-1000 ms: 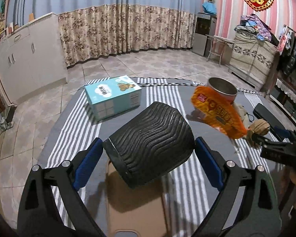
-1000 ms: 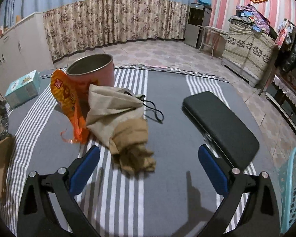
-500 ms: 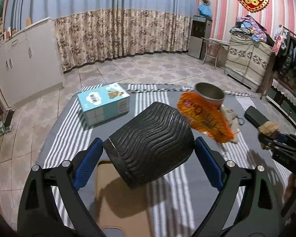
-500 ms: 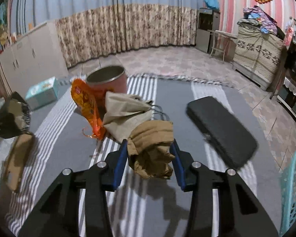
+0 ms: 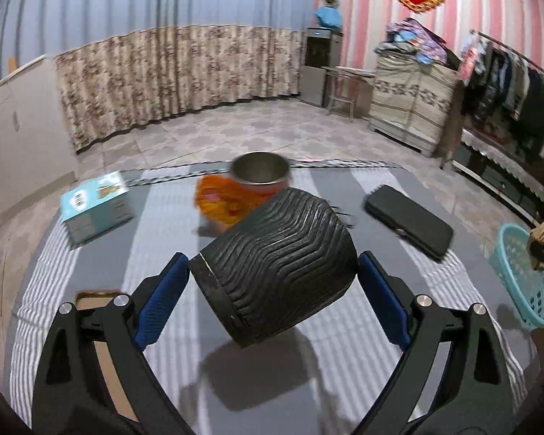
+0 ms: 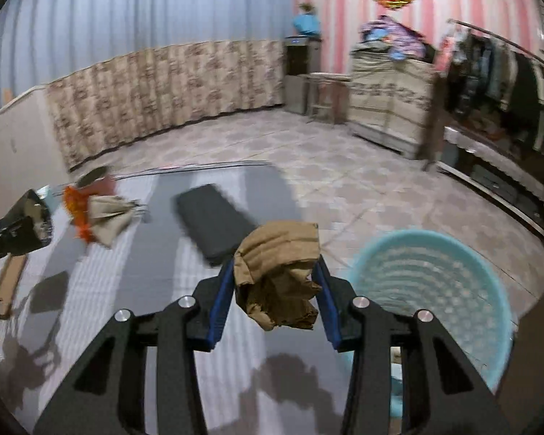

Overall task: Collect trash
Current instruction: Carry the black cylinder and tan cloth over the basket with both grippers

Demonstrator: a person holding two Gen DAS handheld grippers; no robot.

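The right gripper (image 6: 276, 302) pinches crumpled brown paper (image 6: 277, 275) just left of the blue basket (image 6: 435, 290); released early, it lands on the striped mat (image 6: 127, 290). The left gripper (image 5: 272, 290), jaws wide, clamps a ribbed black cup (image 5: 275, 262) that could roll free.

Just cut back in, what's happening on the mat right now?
Trash pickup is under way. The right gripper is clamped on a crumpled brown paper wad, held up beside the blue basket. The left gripper grips a black ribbed cup above the striped mat. An orange wrapper, a metal pot, a black case and a blue box lie on the mat.
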